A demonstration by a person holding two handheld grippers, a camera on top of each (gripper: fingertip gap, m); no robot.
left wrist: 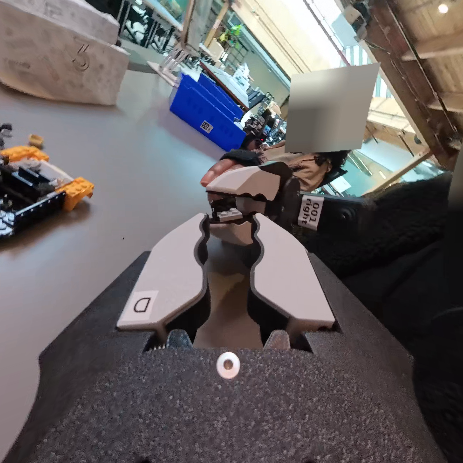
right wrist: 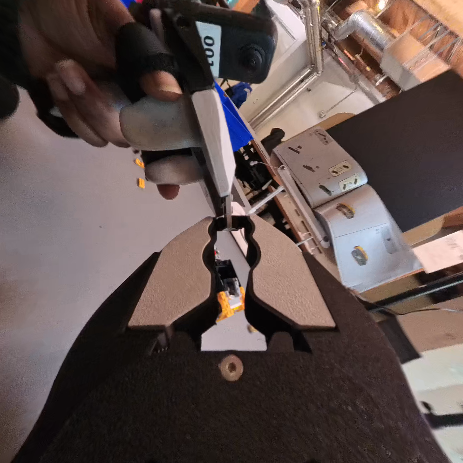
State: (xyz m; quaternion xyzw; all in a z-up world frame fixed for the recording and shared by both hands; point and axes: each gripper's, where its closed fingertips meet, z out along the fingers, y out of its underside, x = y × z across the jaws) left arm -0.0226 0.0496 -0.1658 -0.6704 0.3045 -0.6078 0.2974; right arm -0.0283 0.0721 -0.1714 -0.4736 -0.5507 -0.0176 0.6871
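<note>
The right hand-held gripper point(right wrist: 230, 223) pinches a small black-and-grey studded brick assembly point(left wrist: 226, 213) (matte plastic) at twelve o'clock of the spread left hand-held gripper point(left wrist: 229, 221), above the smooth grey surface point(left wrist: 112, 200).

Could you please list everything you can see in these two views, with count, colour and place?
brick piece: one, black with a grey studded plate, clamped between the right gripper's fingertips, off the table.
brick vehicle: one, partly built, black, orange and grey, on the table at the left.
loose bricks: two, orange, small, on the table.
tan piece: one, small, on the table behind the vehicle.
table: one, grey.
bins: blue, stacked at the table's far edge.
boxes: two, pale grey, far left on the table.
left gripper: one, grey fingers, open, tips just short of the brick piece.
right gripper: one, shut on the brick piece.
hand: one, in a black fingerless glove, holding the left gripper.
</note>
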